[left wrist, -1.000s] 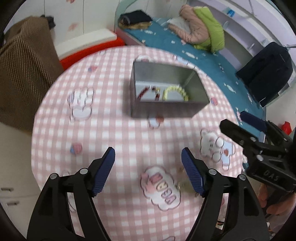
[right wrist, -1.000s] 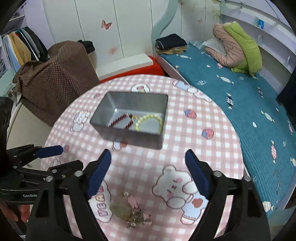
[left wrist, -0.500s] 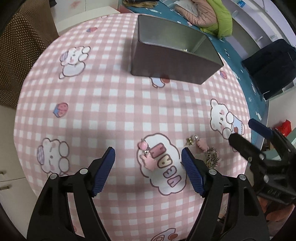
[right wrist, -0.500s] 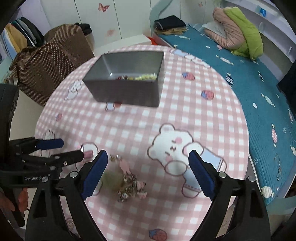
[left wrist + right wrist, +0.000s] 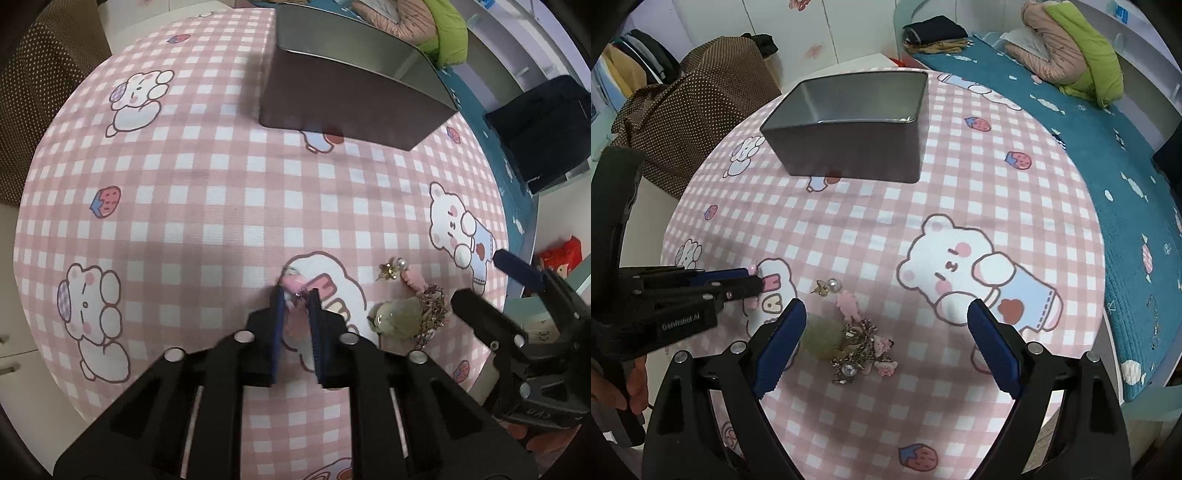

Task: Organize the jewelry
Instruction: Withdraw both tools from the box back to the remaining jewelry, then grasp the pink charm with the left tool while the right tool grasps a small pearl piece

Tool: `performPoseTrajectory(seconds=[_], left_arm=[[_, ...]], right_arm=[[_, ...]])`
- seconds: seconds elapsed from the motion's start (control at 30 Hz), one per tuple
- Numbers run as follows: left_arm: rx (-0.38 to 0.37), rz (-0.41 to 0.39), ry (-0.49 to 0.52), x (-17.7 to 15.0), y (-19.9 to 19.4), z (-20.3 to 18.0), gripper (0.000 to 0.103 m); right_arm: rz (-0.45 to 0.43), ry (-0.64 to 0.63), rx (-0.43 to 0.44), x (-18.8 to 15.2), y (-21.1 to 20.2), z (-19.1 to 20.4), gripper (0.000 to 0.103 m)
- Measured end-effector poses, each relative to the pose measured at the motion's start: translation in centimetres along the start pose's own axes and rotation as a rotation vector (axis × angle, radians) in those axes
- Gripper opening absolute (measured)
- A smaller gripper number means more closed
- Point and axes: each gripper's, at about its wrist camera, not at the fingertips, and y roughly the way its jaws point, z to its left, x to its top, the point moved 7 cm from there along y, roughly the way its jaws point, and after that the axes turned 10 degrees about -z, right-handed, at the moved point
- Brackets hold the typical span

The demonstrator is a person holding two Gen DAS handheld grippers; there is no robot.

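A small pink charm (image 5: 291,284) lies on the pink checked tablecloth, and my left gripper (image 5: 296,293) is over it with its jaws closing, the charm pinched between the blue pads. In the right wrist view the left gripper (image 5: 753,280) comes in from the left. My right gripper (image 5: 886,308) hangs open above a tangled jewelry pile (image 5: 857,347) with a pale green stone (image 5: 822,338), a pearl earring (image 5: 829,286) and another pink charm (image 5: 849,304). The pile (image 5: 424,314) lies just right of the left gripper. The grey metal tin (image 5: 857,147) stands further back; its inside is hidden.
The round table (image 5: 1015,206) ends close behind both grippers. A teal bed (image 5: 1108,155) with folded clothes runs along the right. A brown dotted cover (image 5: 694,110) sits at the left. A hand (image 5: 613,391) holds the left gripper's handle.
Both grippers have sunk toward the table. The left jaws went from wide apart to nearly together around the pink charm. The tin's contents have dropped out of sight.
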Motion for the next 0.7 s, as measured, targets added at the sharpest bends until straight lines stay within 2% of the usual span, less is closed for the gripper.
performPoseTrajectory(seconds=[0.3,0.37,0.53,0.63,0.7], left_arm=[[-0.029,-0.019,0.0,0.0,-1.3,0.4,0.013],[-0.04,-0.03,0.007,0.1,-1.7,0.1,0.013],[-0.057,-0.056,0.018,0.7,-2.7,-0.2,0.013],[-0.067,-0.067,0.014,1.0,-3.1,-0.1,0.013],[-0.076,-0.072,0.012,1.0,-3.4,0.0,0.013]], right_arm=[[-0.053,-0.033,0.049,1.3,0.3,1.9,0.085],[-0.066,-0.031,0.08,1.6,0.4,2.4,0.08],[-0.035,-0.048,0.108,1.5,1.8,3.6,0.054],[-0.012,-0.042,0.12,1.1,2.5,3.9,0.046],[-0.002,-0.041,0.122,0.9,2.9,4.0,0.045]])
